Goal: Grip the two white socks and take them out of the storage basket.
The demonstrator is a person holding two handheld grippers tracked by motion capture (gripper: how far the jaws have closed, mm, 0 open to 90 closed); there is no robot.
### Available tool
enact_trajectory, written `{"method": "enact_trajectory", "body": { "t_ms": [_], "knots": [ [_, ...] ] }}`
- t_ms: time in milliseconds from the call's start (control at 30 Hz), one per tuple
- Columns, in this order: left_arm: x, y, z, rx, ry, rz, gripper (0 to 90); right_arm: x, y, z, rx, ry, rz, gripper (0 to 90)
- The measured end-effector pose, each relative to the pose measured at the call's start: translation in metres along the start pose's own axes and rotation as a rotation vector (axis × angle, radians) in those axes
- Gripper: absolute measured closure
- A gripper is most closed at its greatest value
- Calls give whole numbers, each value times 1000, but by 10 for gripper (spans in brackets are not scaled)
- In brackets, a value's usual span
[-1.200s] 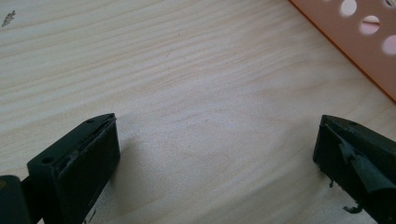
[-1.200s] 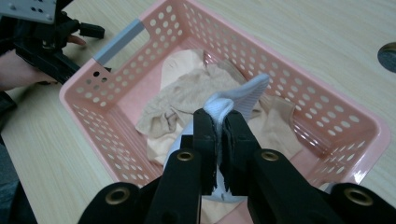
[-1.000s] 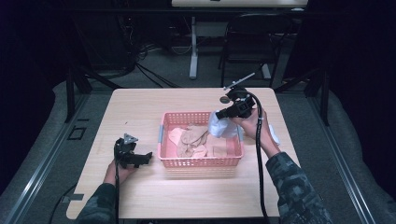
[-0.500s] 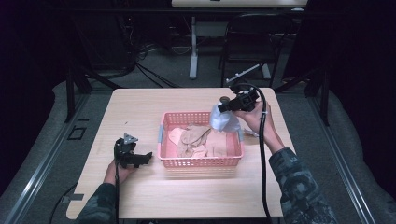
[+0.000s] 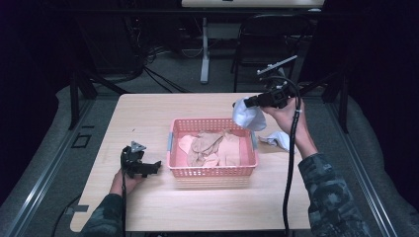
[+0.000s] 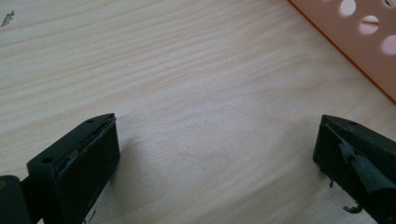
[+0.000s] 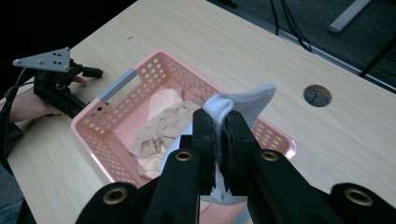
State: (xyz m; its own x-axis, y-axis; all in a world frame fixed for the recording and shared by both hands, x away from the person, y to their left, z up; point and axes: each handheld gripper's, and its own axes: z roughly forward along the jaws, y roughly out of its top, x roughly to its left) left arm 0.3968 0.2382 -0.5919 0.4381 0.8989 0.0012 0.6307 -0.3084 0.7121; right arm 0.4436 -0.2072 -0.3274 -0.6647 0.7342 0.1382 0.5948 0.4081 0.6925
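Right tool (image 5: pixel 236 104): jaws clamped on a white sock (image 5: pixel 248 116), now lifted higher than a second ago.
White sock: hangs from that tool, over the far right corner of the pink basket (image 5: pixel 213 172).
Left tool (image 5: pixel 157 166): jaws wide apart, nothing between them, unmoved on the table (image 5: pixel 148 118) left of the basket.
Basket: tan clothes (image 5: pixel 212 148) inside.

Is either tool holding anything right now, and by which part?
The right tool pinches a white sock by a bunched fold near one end; the left tool holds nothing.
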Motion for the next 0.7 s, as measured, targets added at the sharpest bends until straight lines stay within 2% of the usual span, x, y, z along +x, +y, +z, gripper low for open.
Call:
{"method": "enact_trajectory", "body": {
  "t_ms": [200,367,567,700],
  "knots": [
    [0,0,0,-1,0,-1,3,-15,-7,-23,-31,-32,27,846],
    [0,0,0,-1,0,-1,3,-28,-15,-34,-41,-62,54,845],
    [0,0,0,0,0,0,3,-46,-30,-40,-33,-110,85,844],
    [0,0,0,0,0,-1,3,-60,-45,-34,-13,-148,107,843]
  ]
}}
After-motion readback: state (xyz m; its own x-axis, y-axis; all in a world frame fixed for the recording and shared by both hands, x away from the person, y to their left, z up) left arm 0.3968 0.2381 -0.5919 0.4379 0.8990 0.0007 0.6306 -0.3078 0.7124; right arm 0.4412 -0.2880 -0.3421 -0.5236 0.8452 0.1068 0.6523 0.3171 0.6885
